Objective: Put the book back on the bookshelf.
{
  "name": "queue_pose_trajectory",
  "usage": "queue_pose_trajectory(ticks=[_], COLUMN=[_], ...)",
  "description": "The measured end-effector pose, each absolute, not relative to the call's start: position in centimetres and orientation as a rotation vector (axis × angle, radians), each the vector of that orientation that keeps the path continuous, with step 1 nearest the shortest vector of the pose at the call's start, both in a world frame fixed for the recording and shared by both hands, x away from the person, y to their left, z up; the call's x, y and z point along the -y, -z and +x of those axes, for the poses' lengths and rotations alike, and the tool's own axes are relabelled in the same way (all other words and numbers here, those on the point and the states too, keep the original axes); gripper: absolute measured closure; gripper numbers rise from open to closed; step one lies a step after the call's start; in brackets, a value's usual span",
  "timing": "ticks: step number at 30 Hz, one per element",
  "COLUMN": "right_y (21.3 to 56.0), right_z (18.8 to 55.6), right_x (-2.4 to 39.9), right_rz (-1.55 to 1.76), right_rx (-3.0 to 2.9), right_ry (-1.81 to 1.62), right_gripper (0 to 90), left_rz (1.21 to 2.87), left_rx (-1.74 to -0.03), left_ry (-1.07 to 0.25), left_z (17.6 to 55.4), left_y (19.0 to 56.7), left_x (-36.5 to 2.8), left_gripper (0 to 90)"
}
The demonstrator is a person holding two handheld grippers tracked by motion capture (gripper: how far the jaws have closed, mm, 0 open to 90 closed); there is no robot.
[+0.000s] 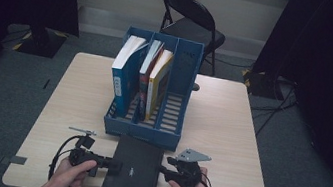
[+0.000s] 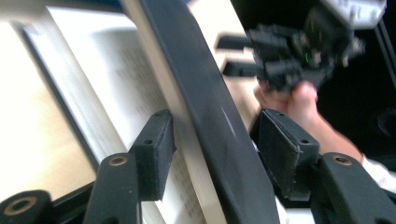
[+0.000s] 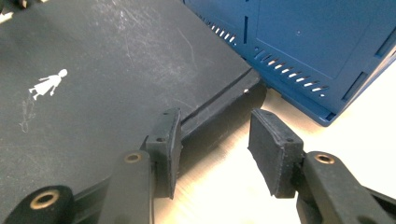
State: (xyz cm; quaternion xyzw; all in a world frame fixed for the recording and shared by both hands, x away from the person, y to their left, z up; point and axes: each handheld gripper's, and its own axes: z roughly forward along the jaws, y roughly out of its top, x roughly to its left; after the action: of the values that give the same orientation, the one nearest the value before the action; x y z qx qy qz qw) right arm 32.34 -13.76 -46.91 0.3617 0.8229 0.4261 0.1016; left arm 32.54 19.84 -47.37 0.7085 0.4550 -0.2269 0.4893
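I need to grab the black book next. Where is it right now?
In the high view, the black book lies at the table's near edge, just in front of the blue file rack, between the left claw and the right claw.

Black book (image 3: 102, 84): matt cover, finely scratched, with a small white printed figure; page block (image 2: 116, 93) of white printed paper. Blue file rack (image 3: 303, 42): smooth moulded plastic, slotted walls. Surface (image 1: 220, 122): pale wood-look laminate, smooth. Claw pads (image 3: 273, 149): matt black, rubbery, brass-coloured pivots.
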Motion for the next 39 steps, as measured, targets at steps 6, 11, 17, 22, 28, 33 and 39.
queue_pose_trajectory(ticks=[6,11,17,22,28,33,39], right_y=[46.9,46.9,46.9,46.6,46.7,47.0,47.3], right_z=[32.3,32.3,32.4,32.3,32.0,32.5,33.1], right_x=[13.7,13.7,13.7,13.2,12.4,12.7,13.3], right_rz=[1.06,1.052,1.049,1.038,1.022,1.069,1.134], right_rx=[-2.43,-2.434,-2.437,-2.482,-2.526,-2.543,-2.553], right_ry=[-1.249,-1.253,-1.251,-1.336,-1.383,-1.404,-1.468], right_gripper=[53.9,54.0,54.0,45.2,37.1,29.5,20.0], left_rz=[1.803,1.832,1.8,1.754,1.764,1.779,1.815], left_rx=[-1.105,-1.11,-1.072,-1.042,-1.023,-1.009,-0.929], left_ry=[0.48,0.492,0.554,0.579,0.542,0.513,0.445], left_z=[33.8,34.9,35.6,35.7,35.3,35.0,34.4], left_y=[47.1,47.6,48.1,48.0,47.6,47.2,46.3], left_x=[-18.3,-16.8,-16.4,-16.7,-16.7,-16.6,-16.4], left_gripper=[47.1,47.6,58.8,65.1,65.5,65.4,65.3])
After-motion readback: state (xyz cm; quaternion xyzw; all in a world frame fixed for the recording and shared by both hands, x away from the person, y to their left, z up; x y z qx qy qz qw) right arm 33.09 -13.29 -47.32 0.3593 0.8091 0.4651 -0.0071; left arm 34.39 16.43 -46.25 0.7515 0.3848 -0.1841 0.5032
